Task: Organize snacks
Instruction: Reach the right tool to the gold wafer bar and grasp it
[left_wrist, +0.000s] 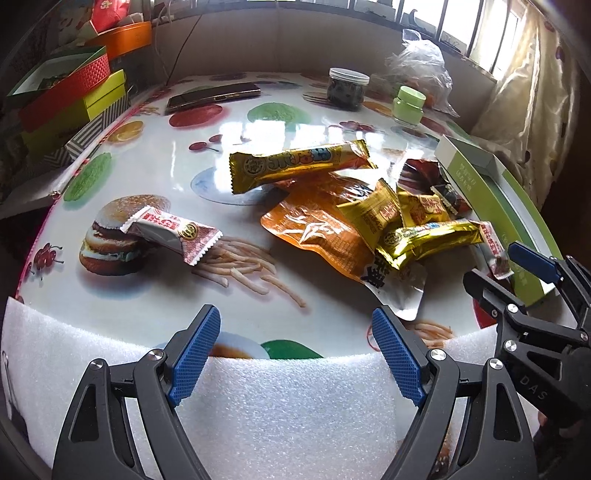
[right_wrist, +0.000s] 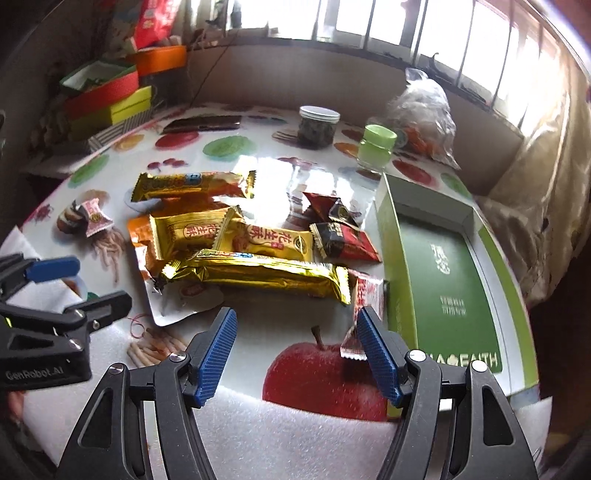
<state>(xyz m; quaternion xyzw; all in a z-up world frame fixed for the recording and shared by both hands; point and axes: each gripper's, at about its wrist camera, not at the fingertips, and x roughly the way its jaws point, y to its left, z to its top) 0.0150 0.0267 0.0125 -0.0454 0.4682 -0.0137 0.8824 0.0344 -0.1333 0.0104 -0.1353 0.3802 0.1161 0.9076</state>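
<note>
Mostly the orange pouch (left_wrist: 317, 229) is hidden, because a pile of gold snack packs (right_wrist: 236, 236) lies on top of it, ahead of both tongs on the table (left_wrist: 159, 177). The writing on the packs is too small to read. The left tongs (left_wrist: 295, 350) are wide open and hold nothing. The right tongs (right_wrist: 297, 350) are wide open too, with nothing between the blue pads (right_wrist: 218, 354). A small red and white pack (right_wrist: 364, 306) lies just ahead of the right tongs, partly behind one pad and close beside the green box (right_wrist: 454, 280). The long gold bar (right_wrist: 258, 275) lies sideways across the view, end to end from left to right. Another long gold bar (left_wrist: 299, 164) sits farther ahead, also sideways. A lone red and white pack (left_wrist: 173, 232) lies ahead of the left tongs, off to the left, apart from the pile.
</note>
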